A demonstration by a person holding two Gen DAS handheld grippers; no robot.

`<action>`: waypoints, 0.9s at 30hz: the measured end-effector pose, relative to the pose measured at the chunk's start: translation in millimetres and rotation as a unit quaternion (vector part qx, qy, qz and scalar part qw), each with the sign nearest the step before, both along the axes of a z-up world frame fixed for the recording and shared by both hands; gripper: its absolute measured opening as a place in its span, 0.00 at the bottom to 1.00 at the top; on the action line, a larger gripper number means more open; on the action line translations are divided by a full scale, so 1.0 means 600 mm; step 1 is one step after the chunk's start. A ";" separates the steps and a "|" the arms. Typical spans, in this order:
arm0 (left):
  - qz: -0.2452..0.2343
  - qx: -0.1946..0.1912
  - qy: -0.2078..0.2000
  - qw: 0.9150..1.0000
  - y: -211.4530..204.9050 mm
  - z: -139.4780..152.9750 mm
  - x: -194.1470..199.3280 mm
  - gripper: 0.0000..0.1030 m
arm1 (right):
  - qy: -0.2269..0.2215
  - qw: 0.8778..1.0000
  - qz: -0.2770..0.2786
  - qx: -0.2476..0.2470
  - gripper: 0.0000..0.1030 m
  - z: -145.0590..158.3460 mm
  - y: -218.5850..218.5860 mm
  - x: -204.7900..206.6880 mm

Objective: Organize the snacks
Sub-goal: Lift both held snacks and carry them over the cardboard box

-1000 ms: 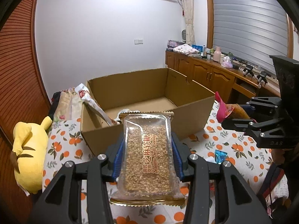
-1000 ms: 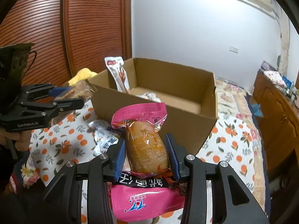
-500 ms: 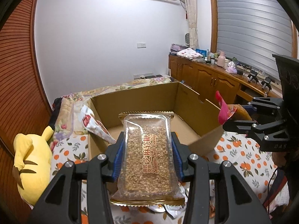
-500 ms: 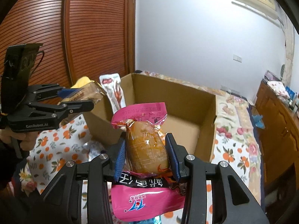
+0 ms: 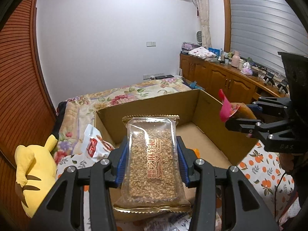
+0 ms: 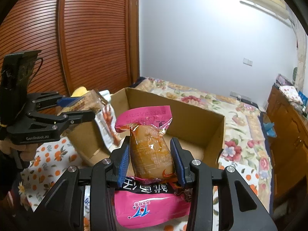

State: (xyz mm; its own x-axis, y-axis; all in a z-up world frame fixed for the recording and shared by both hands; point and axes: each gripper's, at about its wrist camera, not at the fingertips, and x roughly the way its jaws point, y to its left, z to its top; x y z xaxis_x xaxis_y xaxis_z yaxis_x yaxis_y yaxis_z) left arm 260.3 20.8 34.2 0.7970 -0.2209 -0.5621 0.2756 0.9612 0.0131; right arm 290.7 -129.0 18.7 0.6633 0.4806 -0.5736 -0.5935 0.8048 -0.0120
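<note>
Left gripper (image 5: 152,165): black frame, blue pads, silver screws, "GenRobot.AI" mark.

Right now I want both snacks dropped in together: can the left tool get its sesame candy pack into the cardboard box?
Probably yes. The left tool, gripping the sesame candy pack, hangs at the open cardboard box, whose top is uncovered. The right tool with its pink-topped snack sits off to the side.
</note>
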 end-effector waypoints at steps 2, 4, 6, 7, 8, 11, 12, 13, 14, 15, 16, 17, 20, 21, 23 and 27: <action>0.001 0.001 0.003 1.000 -0.002 -0.004 0.012 0.43 | 0.006 1.000 -0.001 0.002 0.40 -0.008 0.003 0.017; 0.001 0.001 0.006 1.000 -0.001 -0.008 0.024 0.43 | 0.012 1.000 -0.002 0.001 0.40 -0.017 0.007 0.032; 0.002 -0.004 0.009 1.000 -0.001 -0.011 0.033 0.44 | 0.019 1.000 -0.003 0.001 0.40 -0.028 0.011 0.045; 0.002 -0.005 0.010 1.000 -0.002 -0.012 0.036 0.44 | 0.025 1.000 -0.003 0.002 0.40 -0.035 0.012 0.052; 0.003 -0.005 0.011 1.000 -0.002 -0.014 0.039 0.44 | 0.029 1.000 -0.003 0.003 0.40 -0.038 0.013 0.057; 0.006 -0.003 0.014 1.000 -0.001 -0.020 0.048 0.44 | 0.040 0.999 -0.002 0.000 0.40 -0.050 0.018 0.072; 0.007 -0.003 0.016 1.000 -0.001 -0.021 0.052 0.44 | 0.042 0.999 -0.002 0.000 0.40 -0.054 0.020 0.076; 0.008 -0.002 0.018 1.000 -0.002 -0.022 0.055 0.44 | 0.044 0.999 0.000 0.000 0.40 -0.055 0.024 0.077; 0.010 -0.001 0.019 1.000 -0.002 -0.023 0.058 0.45 | 0.046 0.999 0.002 0.001 0.40 -0.057 0.026 0.079; 0.011 -0.001 0.020 1.000 -0.001 -0.024 0.061 0.45 | 0.048 0.999 0.004 0.001 0.40 -0.060 0.028 0.081; 0.012 -0.002 0.022 1.000 0.000 -0.025 0.064 0.46 | 0.050 0.999 0.005 0.001 0.40 -0.062 0.027 0.081; 0.013 -0.002 0.022 1.000 0.000 -0.025 0.065 0.47 | 0.051 0.999 0.007 0.000 0.40 -0.064 0.031 0.081; 0.018 -0.002 0.024 1.000 0.001 -0.027 0.069 0.48 | 0.056 0.998 0.012 -0.004 0.40 -0.068 0.044 0.082; 0.019 -0.002 0.025 1.000 0.001 -0.028 0.069 0.48 | 0.059 0.998 0.014 -0.004 0.40 -0.070 0.047 0.082; 0.020 -0.003 0.027 0.999 0.002 -0.031 0.071 0.48 | 0.064 0.998 0.017 -0.008 0.40 -0.075 0.054 0.082; 0.024 -0.009 0.028 0.999 0.009 -0.031 0.072 0.50 | 0.068 0.997 0.024 -0.015 0.40 -0.081 0.062 0.080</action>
State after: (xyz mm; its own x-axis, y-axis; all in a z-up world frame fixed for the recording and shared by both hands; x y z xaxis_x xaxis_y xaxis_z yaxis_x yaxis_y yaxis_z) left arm 303.8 26.4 15.6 0.7746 -0.1939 -0.6020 0.2289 0.9733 -0.0189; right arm 339.0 -92.0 -29.7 0.5562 0.4907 -0.6707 -0.6284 0.7765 0.0470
